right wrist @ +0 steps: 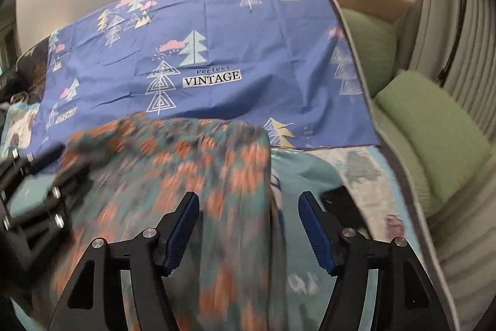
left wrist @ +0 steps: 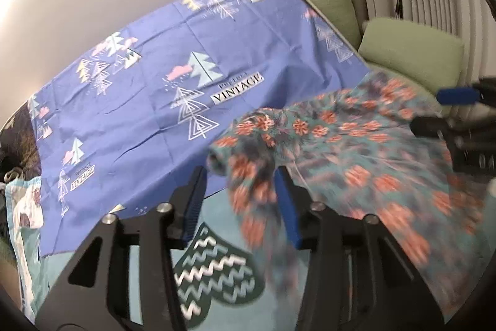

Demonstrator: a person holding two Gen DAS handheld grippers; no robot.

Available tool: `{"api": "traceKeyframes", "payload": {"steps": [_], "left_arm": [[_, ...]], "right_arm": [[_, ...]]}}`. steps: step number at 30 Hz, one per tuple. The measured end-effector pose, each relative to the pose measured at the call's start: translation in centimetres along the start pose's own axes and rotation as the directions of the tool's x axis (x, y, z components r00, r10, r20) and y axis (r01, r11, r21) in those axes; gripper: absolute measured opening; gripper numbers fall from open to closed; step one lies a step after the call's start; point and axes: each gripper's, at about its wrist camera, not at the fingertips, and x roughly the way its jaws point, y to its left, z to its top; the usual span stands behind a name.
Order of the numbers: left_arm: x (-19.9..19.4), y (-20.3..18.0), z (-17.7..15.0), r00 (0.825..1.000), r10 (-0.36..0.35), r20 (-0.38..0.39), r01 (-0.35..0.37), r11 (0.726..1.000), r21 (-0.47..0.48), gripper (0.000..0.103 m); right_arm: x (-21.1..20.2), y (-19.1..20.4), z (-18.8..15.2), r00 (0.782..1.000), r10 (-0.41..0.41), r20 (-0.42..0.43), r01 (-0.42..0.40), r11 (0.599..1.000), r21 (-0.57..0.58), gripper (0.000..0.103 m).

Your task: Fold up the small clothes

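Teal flowered garment (right wrist: pixel 192 176) drapes over the blue sheet (right wrist: pixel 217 45) on the bed, where it can be folded flat. Left gripper (left wrist: pixel 238 191) and right gripper (right wrist: pixel 248 219) both stand spread, cloth between unpinched.

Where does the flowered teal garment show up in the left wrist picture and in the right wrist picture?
Left wrist view: the flowered garment fills the lower right, one bunched end hanging between the left gripper's open jaws.
Right wrist view: it lies lower left to centre, its right edge between the right gripper's open jaws.
Shared landmark: the VINTAGE label on the blue sheet.
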Motion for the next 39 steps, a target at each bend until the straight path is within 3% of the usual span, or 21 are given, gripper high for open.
{"api": "traceKeyframes", "payload": {"steps": [4, 8, 11, 16, 21, 27, 32, 36, 39], "left_arm": [[-5.4, 0.9, -0.2, 0.999, -0.024, 0.024, 0.026, 0.998, -0.056, 0.051], [-12.1, 0.4, -0.9, 0.997, -0.035, 0.066, 0.039, 0.997, -0.061, 0.063], [-17.2, -0.1, -2.0, 0.994, -0.030, 0.101, 0.035, 0.998, -0.046, 0.064], [-25.1, 0.6, -4.9, 0.988, -0.059, 0.145, 0.075, 0.992, -0.106, 0.073], [-31.9, 1.0, -8.3, 0.974, -0.002, 0.225, 0.027, 0.994, -0.108, 0.081], [-37.0, 0.1, -12.5, 0.962, 0.110, 0.248, -0.095, 0.993, -0.072, 0.085], [-38.7, 0.6, -15.6, 0.976, 0.082, 0.203, -0.057, 0.990, -0.125, 0.087], [-40.3, 0.9, -17.6, 0.966, 0.132, 0.222, -0.099, 0.983, -0.154, 0.087], [-41.2, 0.7, -18.5, 0.966, 0.129, 0.224, -0.096, 0.984, -0.152, 0.088]], "right_arm": [[-6.5, 1.0, -2.9, 0.998, -0.007, 0.060, 0.009, 0.999, -0.037, 0.068], [-13.5, 2.2, -5.7, 0.992, 0.025, 0.126, -0.019, 0.999, -0.048, 0.069], [-18.6, 3.7, -7.9, 0.986, 0.023, 0.168, -0.013, 0.998, -0.056, 0.072], [-25.7, 5.6, -11.3, 0.979, 0.046, 0.198, -0.041, 0.999, -0.031, 0.074], [-31.8, 7.1, -14.8, 0.964, 0.074, 0.257, -0.072, 0.997, -0.021, 0.079], [-35.7, 8.5, -18.5, 0.958, 0.060, 0.280, -0.070, 0.997, 0.025, 0.082], [-37.6, 9.3, -21.6, 0.963, 0.051, 0.265, -0.071, 0.995, 0.066, 0.083], [-38.5, 9.6, -23.6, 0.966, 0.038, 0.255, -0.062, 0.994, 0.087, 0.083], [-38.9, 10.1, -24.9, 0.970, 0.030, 0.243, -0.051, 0.996, 0.079, 0.084]]}}
